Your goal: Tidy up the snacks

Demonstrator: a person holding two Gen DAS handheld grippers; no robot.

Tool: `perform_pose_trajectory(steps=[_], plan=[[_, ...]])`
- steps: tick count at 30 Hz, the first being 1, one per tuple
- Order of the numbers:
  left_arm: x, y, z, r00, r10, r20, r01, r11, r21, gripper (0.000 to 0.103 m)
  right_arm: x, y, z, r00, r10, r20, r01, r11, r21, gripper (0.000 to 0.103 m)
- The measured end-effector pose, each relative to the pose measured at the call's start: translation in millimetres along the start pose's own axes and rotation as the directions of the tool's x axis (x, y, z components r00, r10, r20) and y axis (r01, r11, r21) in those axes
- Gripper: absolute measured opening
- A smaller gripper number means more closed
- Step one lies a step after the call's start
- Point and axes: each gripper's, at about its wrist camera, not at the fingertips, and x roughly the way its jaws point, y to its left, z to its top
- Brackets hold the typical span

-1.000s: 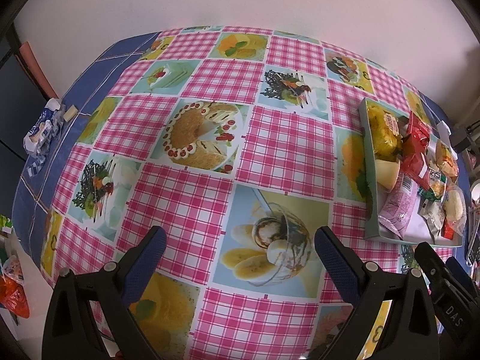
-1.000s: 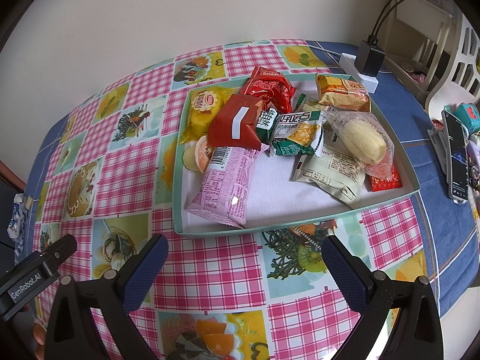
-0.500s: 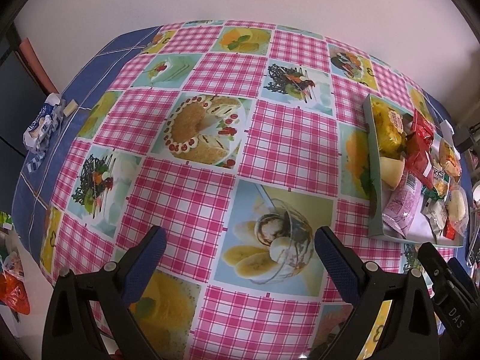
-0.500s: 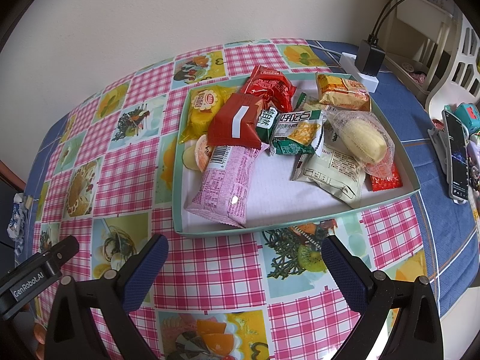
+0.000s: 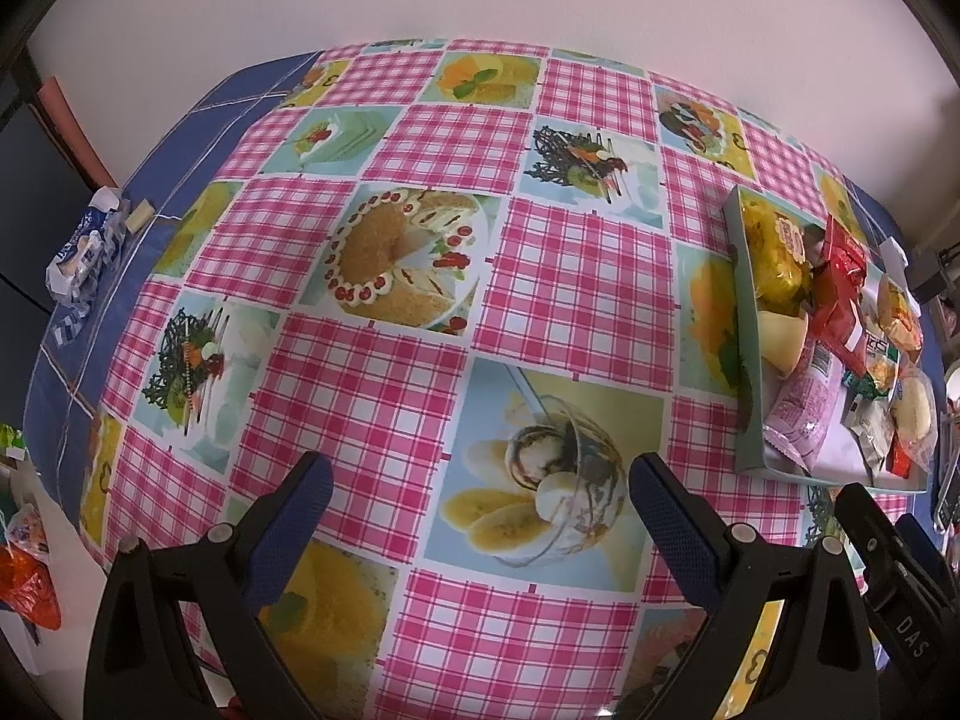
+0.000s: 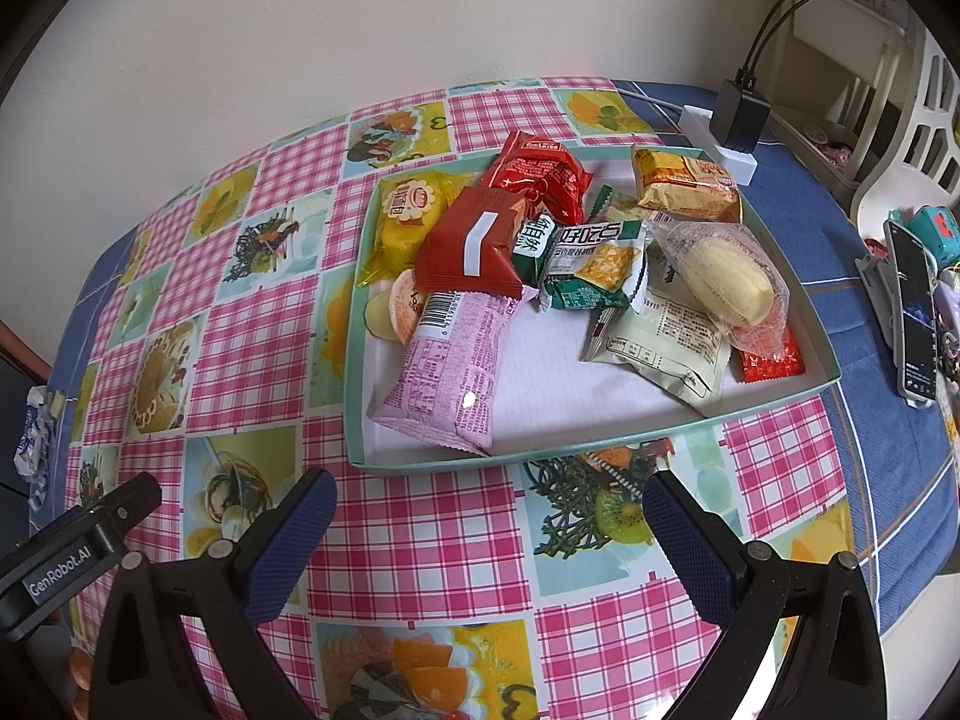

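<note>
A shallow green tray (image 6: 600, 449) holds several snack packets: a pink packet (image 6: 450, 372), a red one (image 6: 474, 252), a yellow one (image 6: 408, 216), an orange one (image 6: 684, 183), a green one (image 6: 594, 267) and a clear-wrapped bun (image 6: 723, 276). My right gripper (image 6: 489, 516) is open and empty, just in front of the tray's near rim. My left gripper (image 5: 480, 498) is open and empty over the bare cloth, left of the tray (image 5: 747, 372). The left gripper's side (image 6: 78, 540) shows in the right wrist view.
The table has a pink checked cloth with food pictures (image 5: 420, 360). A white power strip with a black charger (image 6: 735, 126) lies behind the tray. A phone (image 6: 915, 312) lies at the right. A crumpled blue-white wrapper (image 5: 84, 252) sits at the far left edge.
The left gripper's view has shifted slightly: the table and tray sit a little lower in the frame. The right gripper has hardly moved. Both stay open.
</note>
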Motion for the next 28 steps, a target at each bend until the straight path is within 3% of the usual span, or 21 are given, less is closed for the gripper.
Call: perform_pose_trajectory(steps=[28], plan=[[-5.4,-1.8,-0.4,1.000,0.016,0.027,-0.016,1.000,0.004,0.099,0.5,0.6,2.0,1.000,0.000,-0.002,0.000,1.000,-0.003,0.103]])
